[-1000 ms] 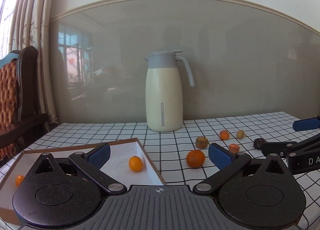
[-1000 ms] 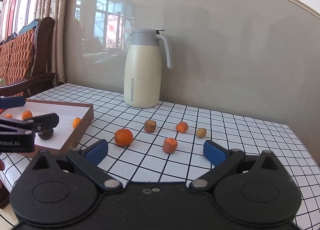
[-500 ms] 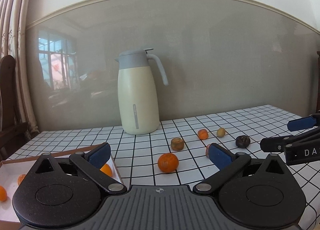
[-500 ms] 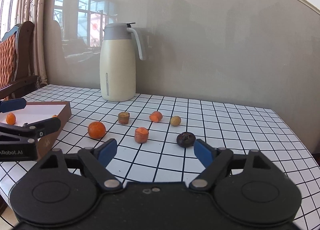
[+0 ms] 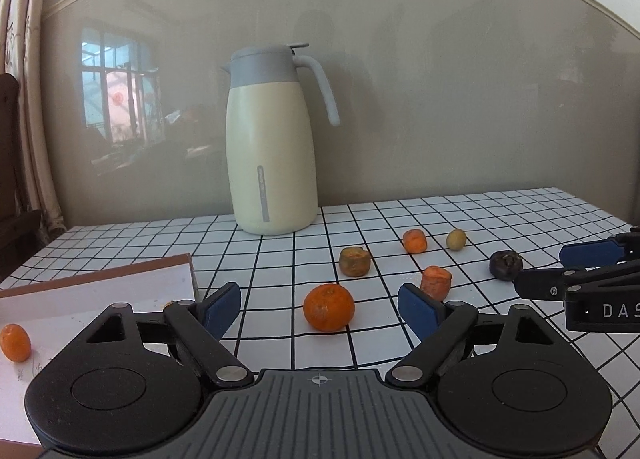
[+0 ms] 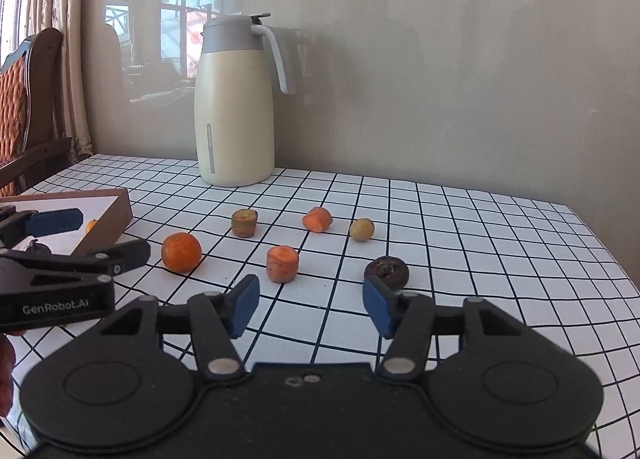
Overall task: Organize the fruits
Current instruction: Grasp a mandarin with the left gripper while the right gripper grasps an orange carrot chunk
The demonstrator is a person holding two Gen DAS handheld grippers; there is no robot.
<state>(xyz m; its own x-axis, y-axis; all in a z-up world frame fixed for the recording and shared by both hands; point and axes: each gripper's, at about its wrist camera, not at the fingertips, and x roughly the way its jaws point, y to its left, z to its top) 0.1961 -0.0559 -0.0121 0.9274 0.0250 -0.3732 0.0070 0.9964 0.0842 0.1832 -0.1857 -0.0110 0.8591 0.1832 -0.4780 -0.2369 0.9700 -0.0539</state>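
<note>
Left wrist view: left gripper [image 5: 320, 309] wide open, nothing held, blue pads on either side of the orange mandarin [image 5: 329, 307], which sits on the checked tablecloth [image 5: 500, 211] just ahead of the gap, no contact. Carrot-coloured chunk [image 5: 436, 282] sits right behind the right-hand pad [image 5: 418, 311]. Brownish chunk [image 5: 354, 261] further back, another orange piece [image 5: 415, 241] and a small yellow-green fruit [image 5: 456, 239] behind that, near the cream thermos jug [image 5: 270, 163]. Dark wrinkled fruit [image 5: 506, 265] off to the right, just beside the right gripper's tips at the frame edge. Tray [image 5: 100, 291] at left holds one small orange fruit [image 5: 15, 342]; second orange bit mostly hidden behind the left-hand finger.

Right wrist view: right gripper [image 6: 310, 305] also spread wide, empty. Dark fruit [image 6: 387, 272] just beyond its right-hand pad [image 6: 378, 309], touching or nearly, can't tell. Carrot chunk [image 6: 282, 264] ahead of the gap, closer to the left-hand pad. Mandarin [image 6: 181, 252] left of that, near the left gripper [image 6: 92, 237] entering from the left edge. Tray corner [image 6: 120, 205] visible behind it, a sliver of orange inside. Jug [image 6: 234, 115] upright at the back by the wall.
</note>
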